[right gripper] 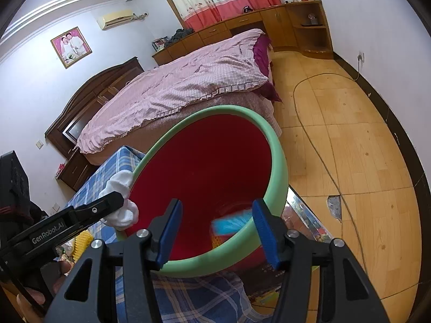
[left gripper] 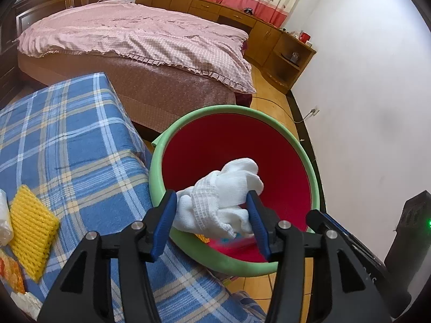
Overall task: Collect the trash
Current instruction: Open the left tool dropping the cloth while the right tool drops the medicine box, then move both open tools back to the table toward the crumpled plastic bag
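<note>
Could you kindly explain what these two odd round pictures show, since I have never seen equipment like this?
A person holds a hand-operated two-finger gripper in each hand, each carrying a fisheye camera that looks along its blue fingers. In the left camera's picture, the left gripper pinches a crumpled white cloth over a green-rimmed red bin. In the right camera's picture, the right gripper stands open around the bin's near rim. A yellow foam net and wrappers lie on the blue plaid cloth. A bed stands behind.

"GenRobot.AI" is printed in white on the black side of the left gripper (right gripper: 118, 210), seen from the right wrist; nothing else is legible.
</note>
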Tool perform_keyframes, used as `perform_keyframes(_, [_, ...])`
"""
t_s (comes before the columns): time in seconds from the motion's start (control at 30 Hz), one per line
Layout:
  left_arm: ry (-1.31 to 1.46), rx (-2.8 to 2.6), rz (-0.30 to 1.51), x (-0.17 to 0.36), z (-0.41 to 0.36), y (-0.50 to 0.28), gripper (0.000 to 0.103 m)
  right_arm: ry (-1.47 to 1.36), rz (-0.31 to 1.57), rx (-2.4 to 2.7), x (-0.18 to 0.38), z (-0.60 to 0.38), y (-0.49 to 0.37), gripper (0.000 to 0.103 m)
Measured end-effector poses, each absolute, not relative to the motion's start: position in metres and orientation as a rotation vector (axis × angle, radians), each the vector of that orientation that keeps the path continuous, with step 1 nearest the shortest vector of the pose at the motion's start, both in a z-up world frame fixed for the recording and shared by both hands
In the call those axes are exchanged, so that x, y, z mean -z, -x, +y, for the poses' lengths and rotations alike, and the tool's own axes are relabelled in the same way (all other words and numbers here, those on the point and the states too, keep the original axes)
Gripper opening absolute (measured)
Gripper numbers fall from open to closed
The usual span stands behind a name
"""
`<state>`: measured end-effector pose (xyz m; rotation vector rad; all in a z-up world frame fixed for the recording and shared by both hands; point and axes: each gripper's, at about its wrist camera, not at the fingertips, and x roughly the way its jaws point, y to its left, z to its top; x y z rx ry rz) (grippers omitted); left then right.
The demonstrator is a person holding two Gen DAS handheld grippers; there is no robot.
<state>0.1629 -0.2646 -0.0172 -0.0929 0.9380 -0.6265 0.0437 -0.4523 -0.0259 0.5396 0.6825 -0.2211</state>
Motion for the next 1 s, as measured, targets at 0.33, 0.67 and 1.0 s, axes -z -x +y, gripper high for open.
perform_keyframes(0.33, [0.086, 0.616, 0.905, 0.003, -0.258, -0.154, 0.059, -0.556, 0.677, 0.214, 0.022, -0.451, -0.04, 0.058])
perform_keyframes(0.67, [0.103, 0.543, 0.895, -0.006, -0.229, -0.149, 0.059, -0.554, 0.655, 0.193, 0.012, -0.438, -0.032, 0.058])
perform_keyframes(1.0, [0.13, 0.446, 0.863, -0.018, -0.177, -0.142, 0.059, -0.542, 0.654, 0.137, -0.002, -0.408, -0.033, 0.063])
